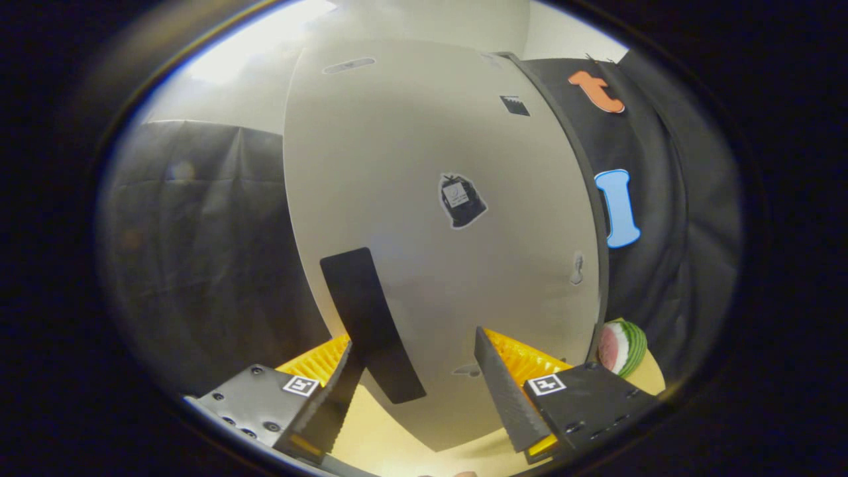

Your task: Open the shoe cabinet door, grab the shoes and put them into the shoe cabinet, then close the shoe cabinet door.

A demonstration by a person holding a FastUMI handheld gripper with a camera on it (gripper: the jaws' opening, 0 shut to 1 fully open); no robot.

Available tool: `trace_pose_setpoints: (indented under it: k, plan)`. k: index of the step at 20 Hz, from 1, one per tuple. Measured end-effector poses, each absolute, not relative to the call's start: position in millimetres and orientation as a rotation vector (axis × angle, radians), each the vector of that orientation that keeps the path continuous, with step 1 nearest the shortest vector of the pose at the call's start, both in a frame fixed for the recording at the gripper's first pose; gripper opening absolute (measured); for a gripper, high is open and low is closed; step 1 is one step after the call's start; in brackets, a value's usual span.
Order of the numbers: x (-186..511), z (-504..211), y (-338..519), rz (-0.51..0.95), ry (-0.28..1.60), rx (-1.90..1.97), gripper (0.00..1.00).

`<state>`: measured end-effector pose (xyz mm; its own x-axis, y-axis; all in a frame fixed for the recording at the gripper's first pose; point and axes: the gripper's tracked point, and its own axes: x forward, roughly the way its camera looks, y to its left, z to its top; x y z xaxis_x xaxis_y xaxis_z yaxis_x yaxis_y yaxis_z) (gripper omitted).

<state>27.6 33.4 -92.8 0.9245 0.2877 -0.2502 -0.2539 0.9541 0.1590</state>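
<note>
Gripper is held wide open, nothing gripped, right at the door, w/ the dark handle strip by the left finger, so the strip could be missed & fingers skid if closed off-centre; shoes not located.

A staged booth, not a real home: black cloth wall hangs beyond the fingers, and a toy watermelon slice sits right of them on a pale tabletop.
</note>
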Motion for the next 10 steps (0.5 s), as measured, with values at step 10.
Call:
trace_pose_setpoints:
  k: [10]
  plan:
    - [59, -96, 54, 0.209, 0.209, 0.035, 0.99]
